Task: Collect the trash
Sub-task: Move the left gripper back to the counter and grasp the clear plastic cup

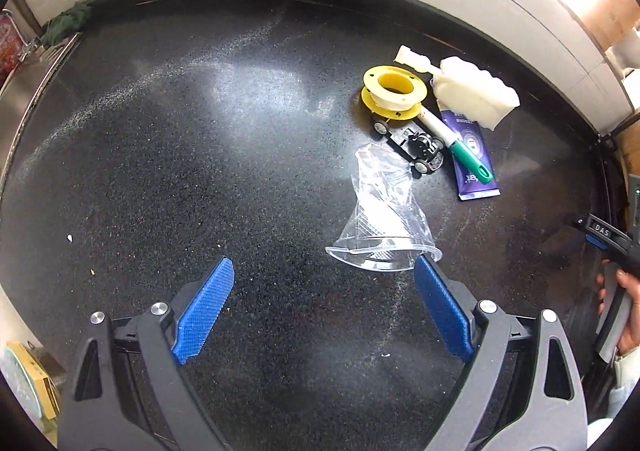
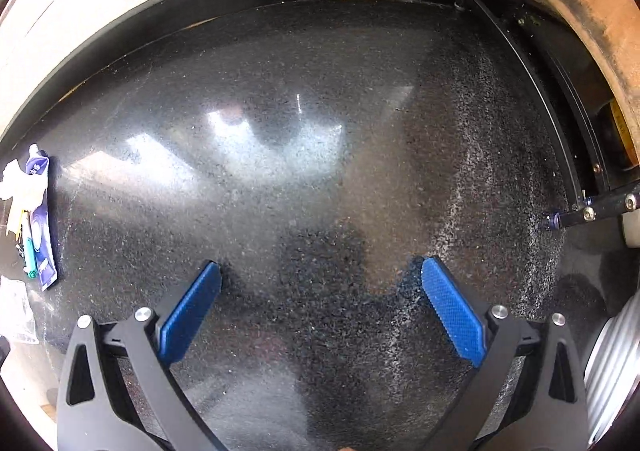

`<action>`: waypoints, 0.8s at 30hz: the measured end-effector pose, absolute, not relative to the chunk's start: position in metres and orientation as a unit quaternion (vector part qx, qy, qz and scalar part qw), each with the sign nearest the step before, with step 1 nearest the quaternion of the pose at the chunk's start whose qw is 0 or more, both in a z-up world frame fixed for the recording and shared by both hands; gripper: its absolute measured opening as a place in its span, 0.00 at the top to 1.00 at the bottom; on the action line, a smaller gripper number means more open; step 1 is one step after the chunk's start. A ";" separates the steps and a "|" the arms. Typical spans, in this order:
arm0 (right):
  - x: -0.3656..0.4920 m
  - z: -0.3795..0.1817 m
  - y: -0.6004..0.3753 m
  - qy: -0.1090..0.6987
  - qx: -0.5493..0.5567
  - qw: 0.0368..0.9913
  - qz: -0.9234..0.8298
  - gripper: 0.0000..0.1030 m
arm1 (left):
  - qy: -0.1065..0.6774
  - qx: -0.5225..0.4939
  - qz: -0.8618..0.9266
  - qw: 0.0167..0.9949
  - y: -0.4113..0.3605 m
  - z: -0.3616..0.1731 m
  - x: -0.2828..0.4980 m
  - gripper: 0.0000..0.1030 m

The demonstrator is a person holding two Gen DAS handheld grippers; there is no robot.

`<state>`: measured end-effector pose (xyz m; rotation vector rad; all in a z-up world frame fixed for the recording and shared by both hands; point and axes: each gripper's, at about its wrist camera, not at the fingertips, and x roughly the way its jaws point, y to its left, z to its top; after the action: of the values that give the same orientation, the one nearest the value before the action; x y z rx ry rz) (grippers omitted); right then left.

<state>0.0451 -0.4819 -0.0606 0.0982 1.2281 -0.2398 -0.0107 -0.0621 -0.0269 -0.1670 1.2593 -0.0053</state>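
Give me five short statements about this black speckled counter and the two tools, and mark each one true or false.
1. The left tool is shut on the clear crumpled plastic cup. False: its jaws stand open and hold nothing; the cup lies just ahead of one blue pad.
2. The yellow plastic spool sits beside a small black toy car. True.
3. The white-and-green tube lies partly on the purple flat packet. True.
4. The right tool holds the crumpled white tissue. False: it is open over bare black speckled counter.
5. The clear cup stands upright. False: it lies on its side.
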 end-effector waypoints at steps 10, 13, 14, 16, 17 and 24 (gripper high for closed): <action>0.039 -0.051 -0.488 0.567 0.027 0.818 -0.090 0.05 | 0.597 -0.034 -0.016 0.801 -0.110 -0.031 0.030 0.13; 0.030 -0.051 -0.488 0.568 0.027 0.817 -0.089 0.05 | 0.622 -0.020 -0.004 0.783 -0.113 -0.058 0.041 0.13; 0.028 -0.051 -0.488 0.570 0.027 0.816 -0.090 0.05 | 0.629 -0.014 -0.003 0.778 -0.114 -0.066 0.043 0.14; 0.024 -0.052 -0.489 0.574 0.027 0.814 -0.090 0.05 | 0.634 -0.011 -0.002 0.773 -0.113 -0.074 0.044 0.18; 0.023 -0.052 -0.489 0.577 0.026 0.812 -0.088 0.05 | 0.636 -0.017 -0.004 0.771 -0.110 -0.077 0.044 0.29; 0.030 -0.053 -0.491 0.591 0.021 0.802 -0.083 0.05 | 0.623 -0.038 0.001 0.782 -0.080 -0.074 0.044 0.38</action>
<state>0.0301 -0.4915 -0.0528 0.0457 1.2677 -0.1789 0.0441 -0.0803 -0.0739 -0.0814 1.3445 0.0026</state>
